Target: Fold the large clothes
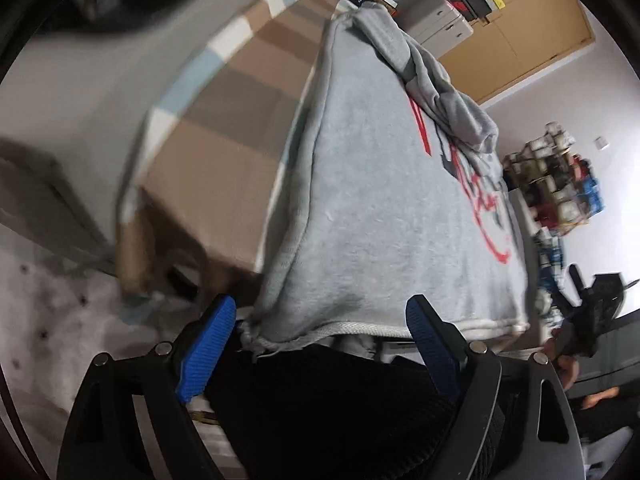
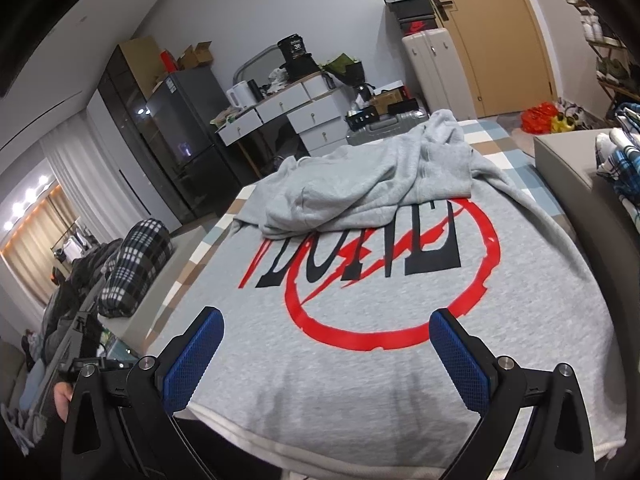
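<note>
A grey sweatshirt [image 1: 380,200] with a red and black print lies flat on a table under a checked cloth [image 1: 240,100]. Its sleeves [image 2: 380,184] are folded in a heap across the far part of the sweatshirt [image 2: 360,380]. My left gripper [image 1: 320,308] is open and tilted down at the near hem. The hem's left corner with its white ribbing lies just inside the left blue pad [image 1: 208,344], and neither pad presses on the cloth. Over the near hem on the other side, my right gripper [image 2: 326,316] stands wide open with cloth below it and nothing gripped.
The checked cloth [image 2: 500,152] shows around the sweatshirt. Beyond the table are a white suitcase [image 2: 436,68], a wooden door [image 2: 500,32], a cluttered dresser [image 2: 280,108] and a dark fridge [image 2: 180,128]. A plaid bundle [image 2: 136,264] lies at the left. A grey couch arm [image 2: 568,160] is at the right.
</note>
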A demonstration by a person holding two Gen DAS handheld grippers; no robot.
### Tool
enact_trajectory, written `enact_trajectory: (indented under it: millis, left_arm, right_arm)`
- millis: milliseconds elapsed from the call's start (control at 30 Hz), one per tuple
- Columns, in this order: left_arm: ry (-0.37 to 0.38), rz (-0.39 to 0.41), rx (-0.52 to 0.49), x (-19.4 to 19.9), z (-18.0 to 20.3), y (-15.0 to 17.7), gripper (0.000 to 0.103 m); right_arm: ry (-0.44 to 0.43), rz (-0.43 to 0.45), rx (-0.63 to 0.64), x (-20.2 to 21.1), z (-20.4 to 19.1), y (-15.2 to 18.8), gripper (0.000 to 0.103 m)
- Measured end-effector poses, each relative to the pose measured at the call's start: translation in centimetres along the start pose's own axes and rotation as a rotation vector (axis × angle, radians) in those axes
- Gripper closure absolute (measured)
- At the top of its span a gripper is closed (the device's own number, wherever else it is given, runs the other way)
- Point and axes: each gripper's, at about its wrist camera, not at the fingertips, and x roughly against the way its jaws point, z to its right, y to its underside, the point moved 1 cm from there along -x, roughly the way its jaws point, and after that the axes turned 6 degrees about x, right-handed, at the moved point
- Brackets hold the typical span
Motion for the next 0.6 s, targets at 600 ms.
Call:
enact_trajectory:
  millis: [600]
  left_arm:
    - [0.342, 0.089, -0.054, 3.2, 2.3, -0.2, 0.022]
  right_arm:
    - [-0.012, -0.007, -0.009, 0.1, -0.1, 0.2, 0.000]
